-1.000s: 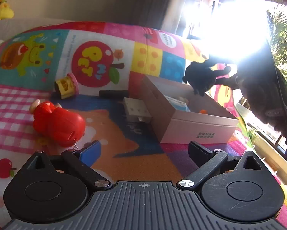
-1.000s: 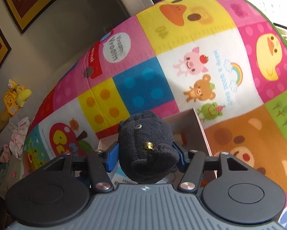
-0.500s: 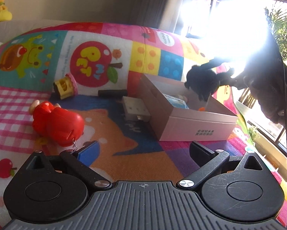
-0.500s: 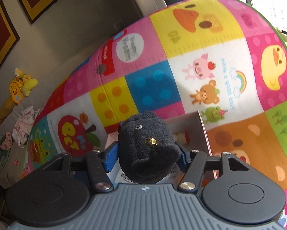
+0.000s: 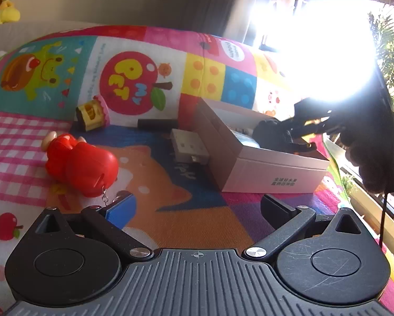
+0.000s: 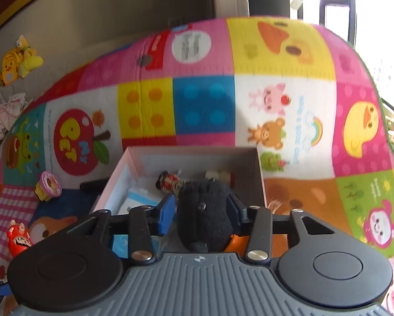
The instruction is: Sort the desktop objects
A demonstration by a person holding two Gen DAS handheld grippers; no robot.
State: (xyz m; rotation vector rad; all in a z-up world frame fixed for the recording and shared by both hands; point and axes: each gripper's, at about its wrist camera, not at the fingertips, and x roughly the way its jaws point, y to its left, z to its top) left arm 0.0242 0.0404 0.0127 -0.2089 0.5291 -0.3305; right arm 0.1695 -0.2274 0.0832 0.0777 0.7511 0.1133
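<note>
Right tool (image 6: 201, 212): spread, black plush (image 6: 203, 218) between fingers, lowered into box (image 6: 191, 155) at frame centre, prob. for release; left tool (image 5: 197, 208): spread, empty, held back; red toy (image 5: 82, 164) left unsorted, mid-left.

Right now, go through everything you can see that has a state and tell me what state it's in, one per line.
left gripper: open, empty, above the mat.
right gripper: open around the black plush toy, left pad clear of it.
black plush toy: down inside the box.
box: open-topped, partly filled with small items.
red figure: lying on its side on the mat.
white adapter: lying flat beside the box.
yellow and pink toy: tipped over on the mat.
</note>
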